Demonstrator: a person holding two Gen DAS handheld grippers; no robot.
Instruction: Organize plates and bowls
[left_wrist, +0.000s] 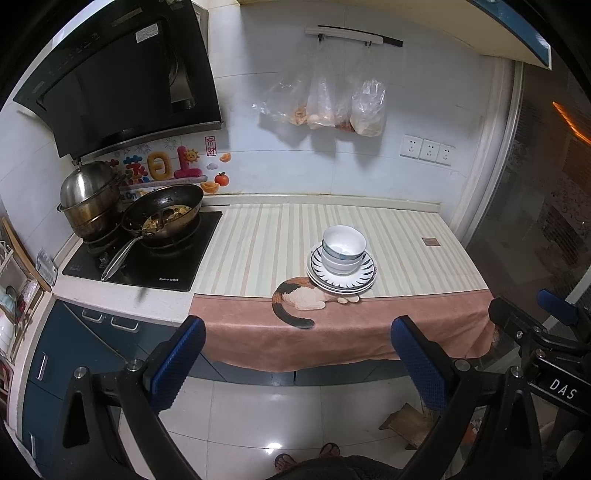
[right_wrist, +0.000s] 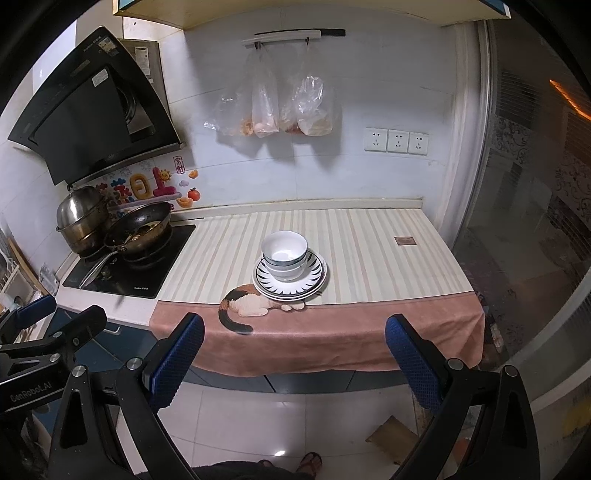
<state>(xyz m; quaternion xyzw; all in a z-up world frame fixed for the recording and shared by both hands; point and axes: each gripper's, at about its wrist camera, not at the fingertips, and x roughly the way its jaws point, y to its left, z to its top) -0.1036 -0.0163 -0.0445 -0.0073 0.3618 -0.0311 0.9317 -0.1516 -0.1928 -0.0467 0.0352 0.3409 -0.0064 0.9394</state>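
A striped cloth (right_wrist: 369, 251) with a pink cat-printed hem covers the counter (right_wrist: 110, 299), carrying stacked plates (right_wrist: 314, 282) beside the hob (right_wrist: 147, 273).

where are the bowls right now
In both views the stacked bowls sit on the patterned plates mid-counter, right of the stove, just behind the cat print.
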